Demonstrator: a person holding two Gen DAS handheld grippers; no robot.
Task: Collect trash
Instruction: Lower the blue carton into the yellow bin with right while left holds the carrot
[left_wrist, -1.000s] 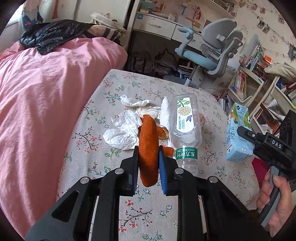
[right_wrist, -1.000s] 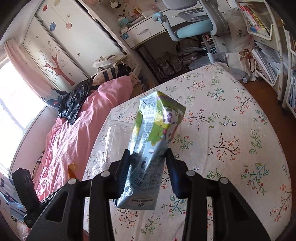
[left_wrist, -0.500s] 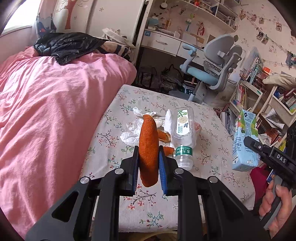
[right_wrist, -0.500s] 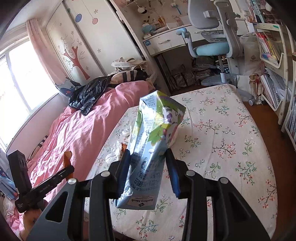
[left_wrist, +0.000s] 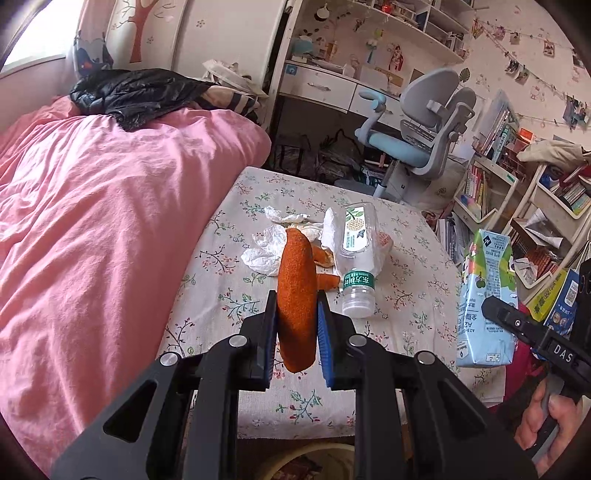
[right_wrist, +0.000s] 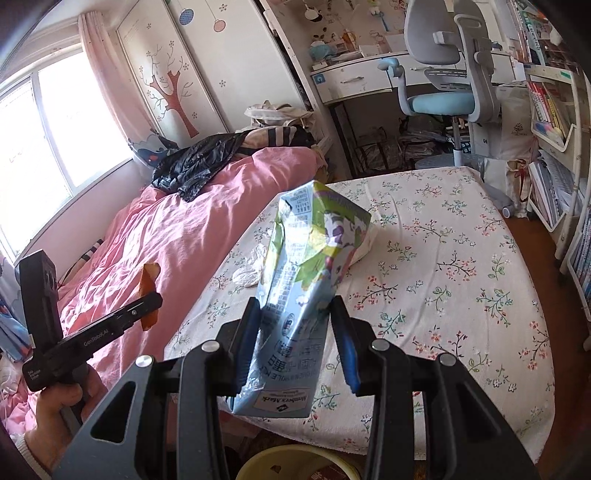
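Ahead of you a floral tablecloth (left_wrist: 413, 295) covers the table, a pink duvet (left_wrist: 92, 221) beside it with a black jacket (left_wrist: 136, 90) on top; beyond stand a grey-and-blue desk chair (left_wrist: 424, 136) and bookshelves (left_wrist: 491, 184).

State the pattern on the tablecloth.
Small floral sprigs on a white tablecloth, clearest in the right wrist view.

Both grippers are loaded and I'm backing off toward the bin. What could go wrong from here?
1. The left gripper pinches the orange peel only near its lower end; most sticks out, so a quick swing might slip it.
2. The carton sits tilted and dented in the right gripper; it may twist out.
3. The bin shows only as a rim at the bottom edge, so either drop could miss it.
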